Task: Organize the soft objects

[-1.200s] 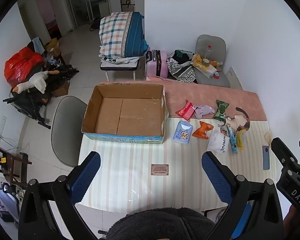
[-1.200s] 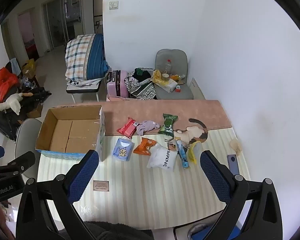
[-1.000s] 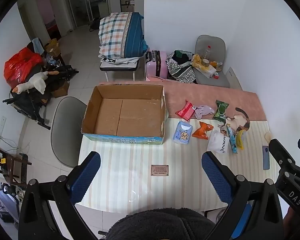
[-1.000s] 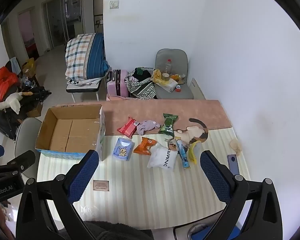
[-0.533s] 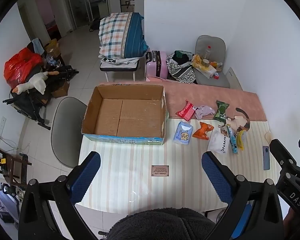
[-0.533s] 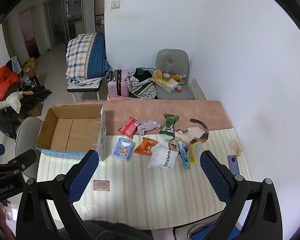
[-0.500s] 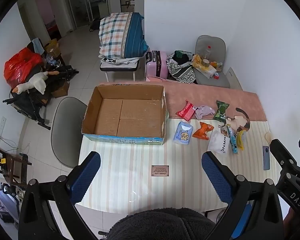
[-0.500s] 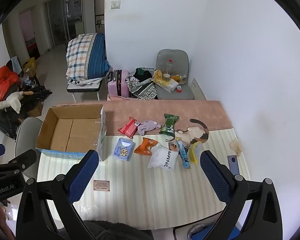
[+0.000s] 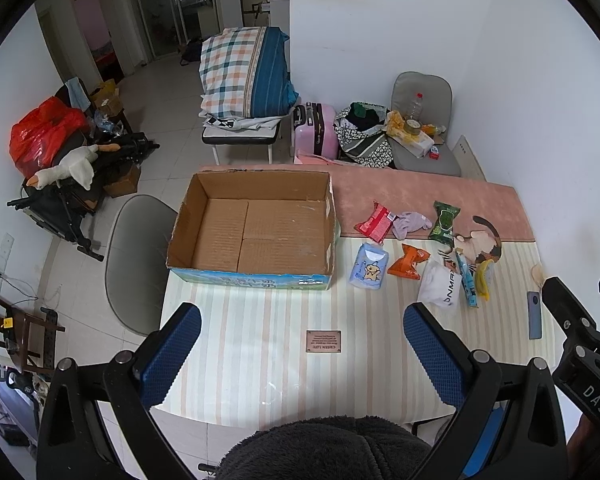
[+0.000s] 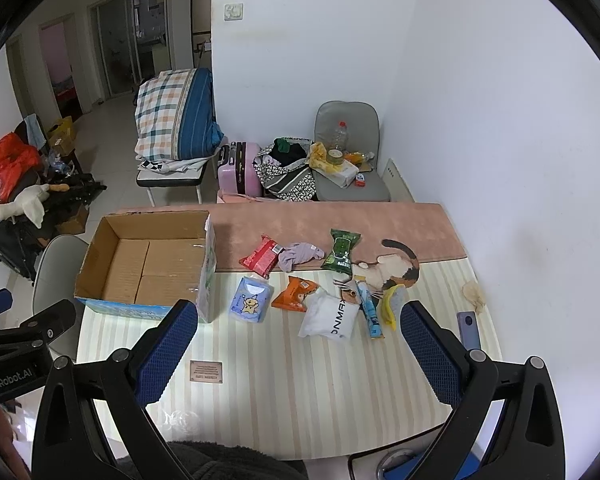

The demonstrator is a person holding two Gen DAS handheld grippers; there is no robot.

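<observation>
An empty open cardboard box (image 9: 260, 228) (image 10: 148, 264) stands at the table's left. To its right lie soft packets: a blue tissue pack (image 9: 370, 270) (image 10: 251, 299), a red packet (image 9: 376, 222), an orange packet (image 10: 298, 294), a green packet (image 10: 341, 250), a white pouch (image 9: 440, 286) (image 10: 332, 318), a lilac cloth (image 10: 298, 255) and a cat-shaped plush (image 10: 396, 270). My left gripper (image 9: 300, 344) and right gripper (image 10: 298, 344) are both open and empty, held high above the table's near edge.
A phone (image 10: 469, 329) lies at the table's right edge and a small brown card (image 9: 323, 341) near the front. A grey chair (image 9: 134, 256) stands left of the table. The wall runs close along the right side.
Both grippers have drifted very slightly; nothing on the table has moved.
</observation>
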